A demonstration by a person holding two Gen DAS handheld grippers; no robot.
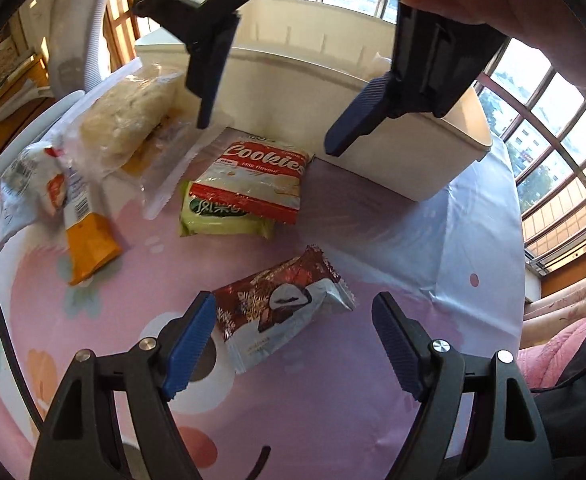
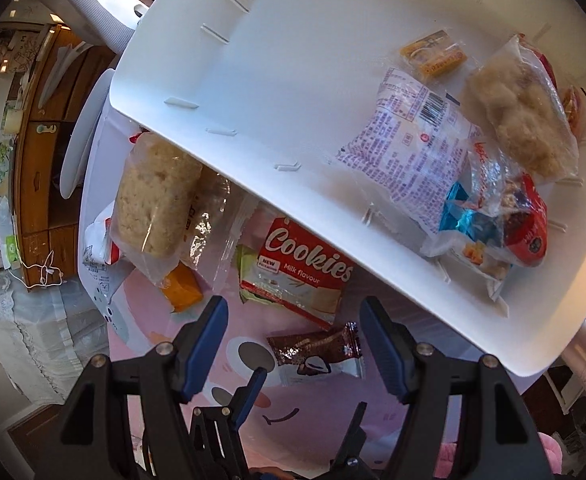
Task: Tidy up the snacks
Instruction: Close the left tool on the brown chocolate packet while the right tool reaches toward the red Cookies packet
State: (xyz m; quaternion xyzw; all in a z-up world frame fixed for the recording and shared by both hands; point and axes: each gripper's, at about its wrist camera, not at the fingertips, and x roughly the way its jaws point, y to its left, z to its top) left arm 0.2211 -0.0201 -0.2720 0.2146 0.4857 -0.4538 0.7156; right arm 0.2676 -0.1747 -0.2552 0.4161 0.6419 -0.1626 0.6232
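A brown and silver chocolate snack pack lies on the pink tablecloth. My left gripper hangs open just above it, one finger on each side, pads apart from the wrapper. Farther back, a red Cookies pack rests on a green pack. My right gripper is open and empty, high over the Cookies pack and beside the white bin. Several snack packs lie in the bin's right end.
A clear pack of rice cake, an orange pack and a white crumpled pack lie at the table's left. A white chair stands behind them. Windows line the right side.
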